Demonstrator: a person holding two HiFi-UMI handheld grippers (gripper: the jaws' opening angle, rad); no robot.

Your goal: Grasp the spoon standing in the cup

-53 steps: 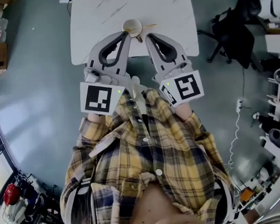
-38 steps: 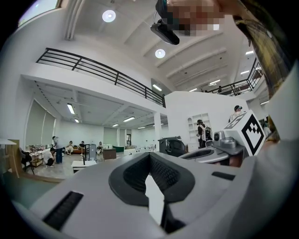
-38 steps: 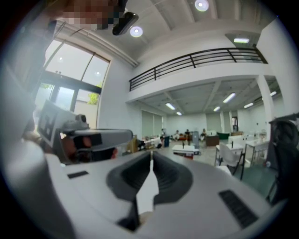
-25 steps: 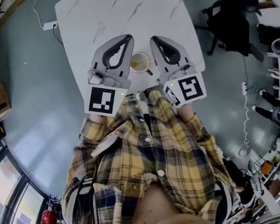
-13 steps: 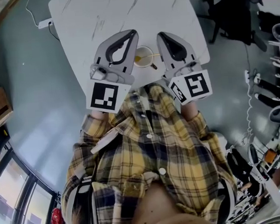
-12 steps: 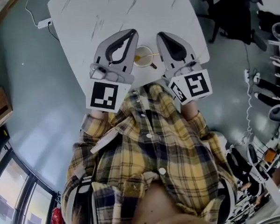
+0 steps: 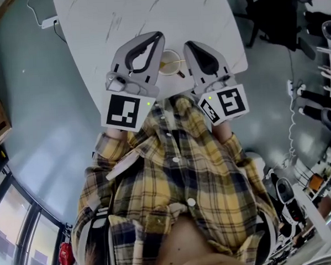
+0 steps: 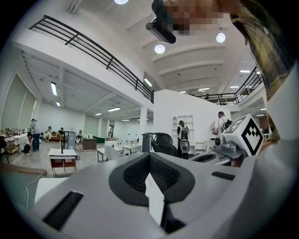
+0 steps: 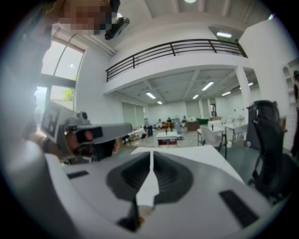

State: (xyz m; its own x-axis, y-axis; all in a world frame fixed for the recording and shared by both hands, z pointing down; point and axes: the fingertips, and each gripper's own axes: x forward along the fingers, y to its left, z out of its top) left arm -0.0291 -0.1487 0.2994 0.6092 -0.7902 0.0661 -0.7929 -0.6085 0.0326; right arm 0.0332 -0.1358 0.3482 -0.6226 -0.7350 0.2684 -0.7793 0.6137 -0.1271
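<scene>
Head view looks down on a white tabletop point(image 7: 104, 27); a small cup point(image 7: 169, 61) sits on it, close to the edge by the person; the spoon point(image 7: 179, 73) stands in the cup, and its handle leans out over the rim, down and to the right in this view, toward the person's right side.

The cup sits right between the two tools; the left tongs point(image 7: 157, 37) are just beside it on one side and the right tongs point(image 7: 188, 46) just beside it on the other; neither one touches the cup or the spoon as far as I can see; both tips poke out a bit past the cup, farther onto the tabletop.

Left gripper view shows the left tongs point(image 8: 150, 168) pressed together with only a thin slit, and nothing in them; right gripper view shows the right tongs point(image 9: 150, 163) pressed together too, and empty; neither of these views shows the spoon clearly.

The handle leans toward the right tongs, so I think the right hand is the nearer one; the spoon is not ahead of those tips but beside them and a little back; so I think the right tongs have to pull back, spread apart, and come in so the thin handle goes into the gap; the grab is not yet done.
</scene>
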